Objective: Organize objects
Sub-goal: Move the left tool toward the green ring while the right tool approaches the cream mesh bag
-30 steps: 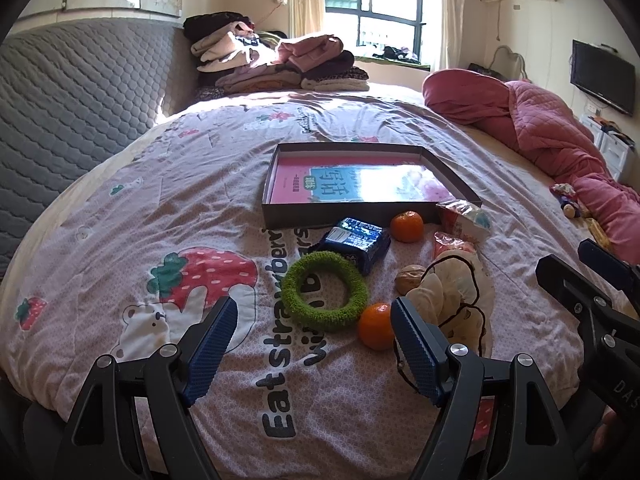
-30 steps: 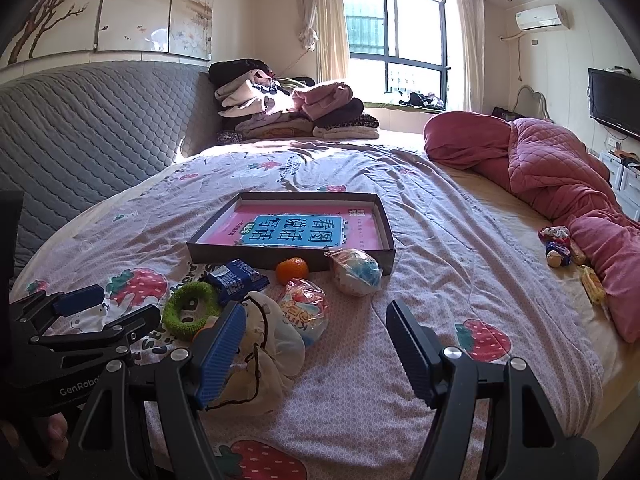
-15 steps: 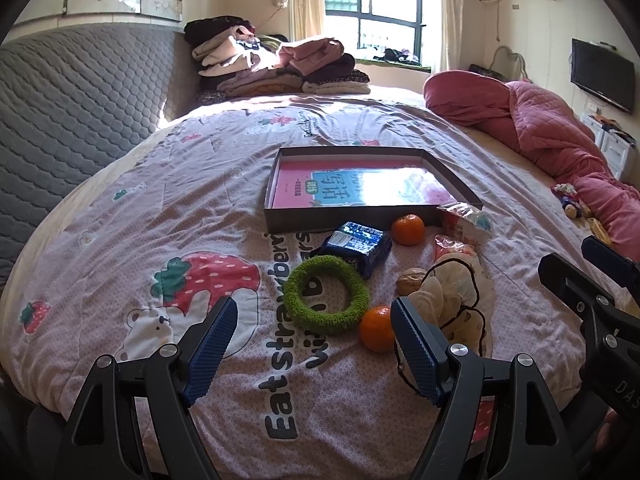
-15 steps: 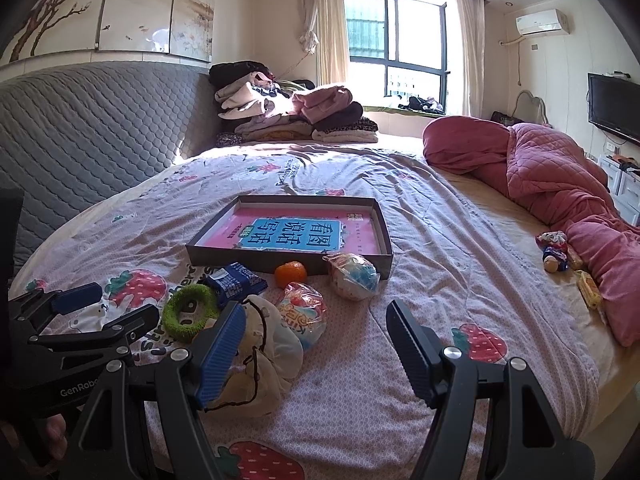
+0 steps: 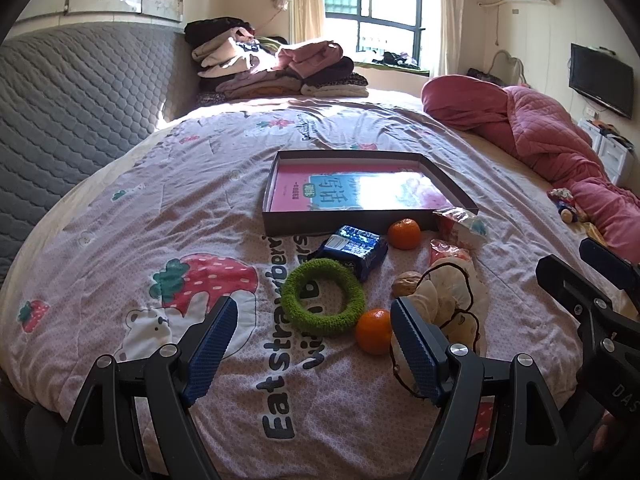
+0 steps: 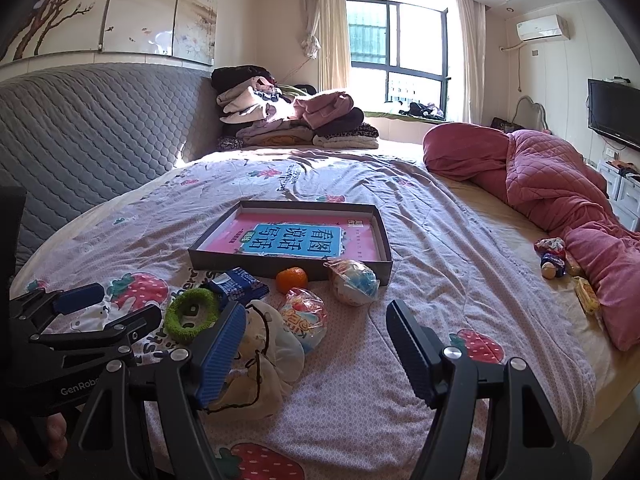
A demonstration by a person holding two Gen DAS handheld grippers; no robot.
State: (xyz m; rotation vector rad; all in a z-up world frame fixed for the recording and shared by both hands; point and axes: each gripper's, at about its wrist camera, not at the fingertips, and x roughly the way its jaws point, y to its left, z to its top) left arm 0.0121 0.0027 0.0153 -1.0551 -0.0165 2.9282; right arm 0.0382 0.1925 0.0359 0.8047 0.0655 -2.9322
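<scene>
We judge the sorting barely begun; the shallow box (image 5: 370,226) on the bed (image 5: 120,240) holds only a pink book (image 6: 296,238), while the green ring (image 5: 322,297), blue packet (image 5: 352,246), two oranges (image 5: 404,233), walnut (image 5: 406,283), wrapped snacks (image 6: 354,282) and drawstring pouch (image 6: 256,364) lie loose just in front of it; both our left gripper (image 5: 314,348) and right gripper (image 6: 316,350) hover with fingers apart, holding nothing; the pouch's contents are hidden, and the snack wrappers are too glary to identify.
</scene>
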